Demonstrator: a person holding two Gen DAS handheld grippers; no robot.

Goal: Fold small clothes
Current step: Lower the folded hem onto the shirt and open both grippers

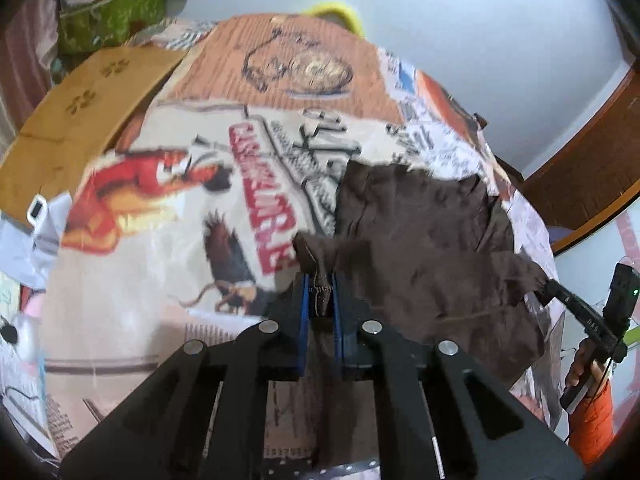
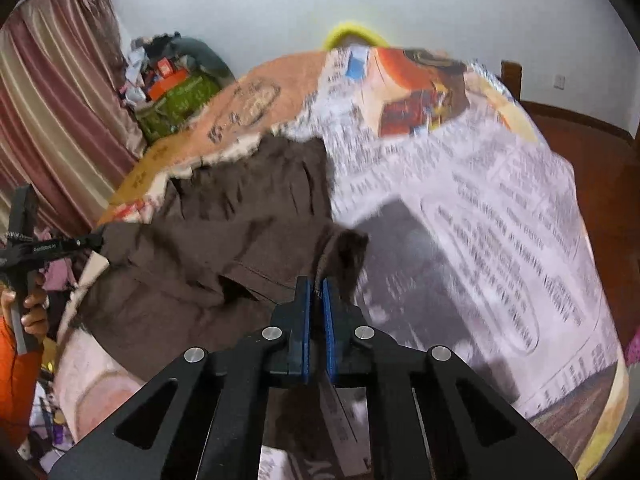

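The garment (image 1: pixel 424 240) lies spread on the printed cover (image 1: pixel 168 208), one near corner pinched up in the left gripper (image 1: pixel 319 288) and the other in the right gripper (image 2: pixel 317 292), with a cardboard sheet (image 1: pixel 80 120) and a heaped bag (image 1: pixel 112 16) beyond its far left.

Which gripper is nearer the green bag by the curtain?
Left. The left gripper pinches the brown cloth's corner on the green bag's side; the right gripper pinches the opposite corner.

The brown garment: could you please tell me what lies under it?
The brown garment rests on a printed bedcover, visible all around it. What the print shows beneath the cloth is hidden.
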